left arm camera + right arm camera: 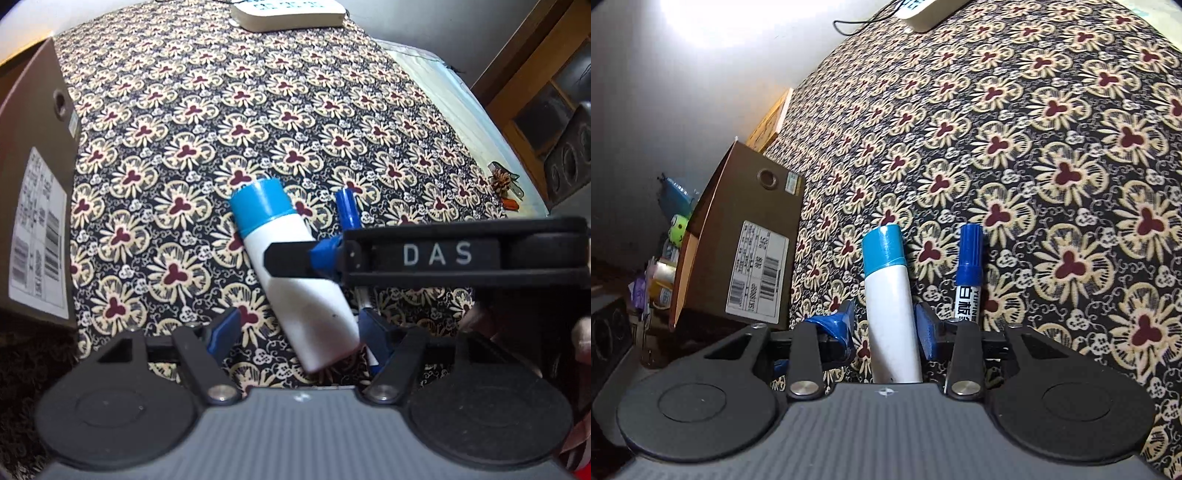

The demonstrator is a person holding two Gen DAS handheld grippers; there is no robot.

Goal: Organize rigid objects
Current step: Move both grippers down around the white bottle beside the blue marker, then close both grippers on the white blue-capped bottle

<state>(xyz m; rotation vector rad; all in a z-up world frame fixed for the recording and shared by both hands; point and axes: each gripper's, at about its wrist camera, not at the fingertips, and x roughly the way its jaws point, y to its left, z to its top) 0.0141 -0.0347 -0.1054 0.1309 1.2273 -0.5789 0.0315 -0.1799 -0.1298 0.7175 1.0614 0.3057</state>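
right gripper (886, 328) sits spread around the white bottle (892, 310), marker (968, 273) just beside; left gripper (295, 328) spread too, bottle's base hidden, loads of open floral cloth (1052, 129) beyond.

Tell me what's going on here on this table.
A person is sorting items with two handheld grippers. The right gripper straddles a white tube with a blue cap, jaws open on either side, not clamped. A blue marker lies just beside it on the patterned cloth. The left gripper hovers open over the same tube. A cardboard box stands to the left.
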